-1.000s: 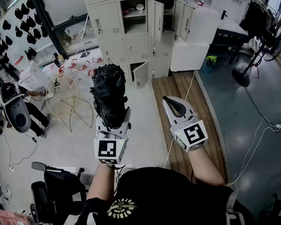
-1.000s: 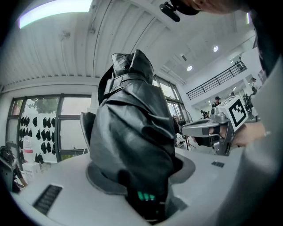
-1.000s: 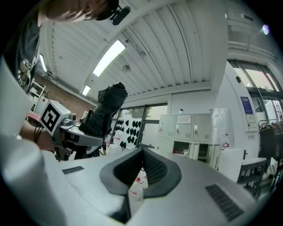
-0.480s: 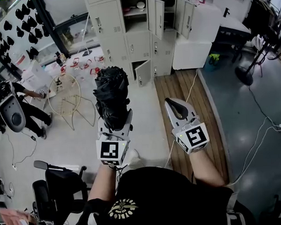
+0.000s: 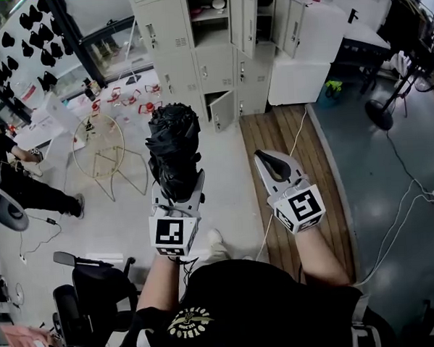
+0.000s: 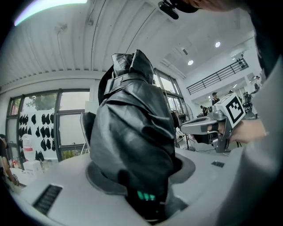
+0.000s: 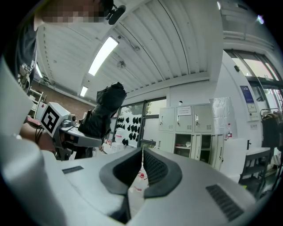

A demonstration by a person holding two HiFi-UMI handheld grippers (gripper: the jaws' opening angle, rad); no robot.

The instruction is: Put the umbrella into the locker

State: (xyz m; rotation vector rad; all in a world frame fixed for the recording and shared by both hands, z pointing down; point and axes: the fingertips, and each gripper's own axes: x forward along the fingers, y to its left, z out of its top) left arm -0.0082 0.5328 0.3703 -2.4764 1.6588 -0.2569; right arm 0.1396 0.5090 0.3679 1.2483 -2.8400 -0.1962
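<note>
Our left gripper (image 5: 176,187) has its jaws clamped on the lower end of the folded black umbrella (image 5: 172,142). The umbrella stands out of the grip as a bunched, strapped bundle. Our right gripper (image 5: 269,161) is just beside it and does not touch it; its jaws are pressed together with nothing between them. Both grippers point toward the bank of grey lockers (image 5: 196,54) across the room, well apart from us. Several doors there hang open. Those in the upper row show a shelf compartment (image 5: 212,21), and a small low door (image 5: 222,111) is open near the floor. A strip of wooden flooring (image 5: 303,150) runs under the right gripper. Left of the umbrella, a round wire frame (image 5: 103,150) stands on the pale floor. A person (image 5: 22,190) in dark clothes is at the far left, and a standing fan (image 5: 384,109) is at the right.
</note>
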